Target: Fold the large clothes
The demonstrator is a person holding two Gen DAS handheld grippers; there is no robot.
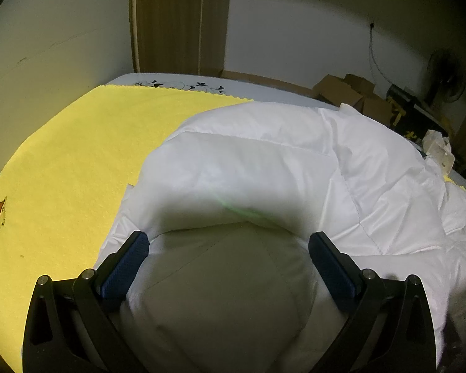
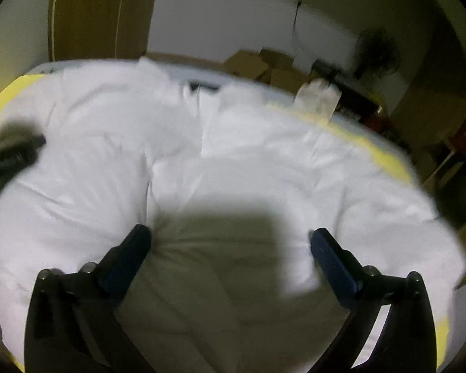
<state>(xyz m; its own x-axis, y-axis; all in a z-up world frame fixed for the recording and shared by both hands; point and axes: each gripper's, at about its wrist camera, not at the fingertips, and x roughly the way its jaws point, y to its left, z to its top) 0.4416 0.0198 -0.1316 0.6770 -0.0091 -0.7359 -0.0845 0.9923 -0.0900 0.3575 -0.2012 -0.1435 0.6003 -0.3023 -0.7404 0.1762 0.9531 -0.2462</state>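
A white padded jacket (image 1: 295,168) lies spread on a yellow cloth (image 1: 77,155) over a bed. My left gripper (image 1: 228,242) is open, its blue-padded fingers wide apart, right over the jacket's near left part, which bulges between them. In the right wrist view the jacket (image 2: 233,155) fills the frame, collar and front opening at the far side. My right gripper (image 2: 230,239) is open over its near edge. The other gripper (image 2: 12,158) shows dark at the left, on the jacket. The right view is motion-blurred.
The yellow cloth (image 2: 385,158) edges the bed on the right. Cardboard boxes (image 1: 344,91), a fan (image 1: 445,76) and clutter stand beyond the bed. A wooden door (image 1: 180,21) and white walls are behind. A clear bag (image 2: 318,96) sits at the far edge.
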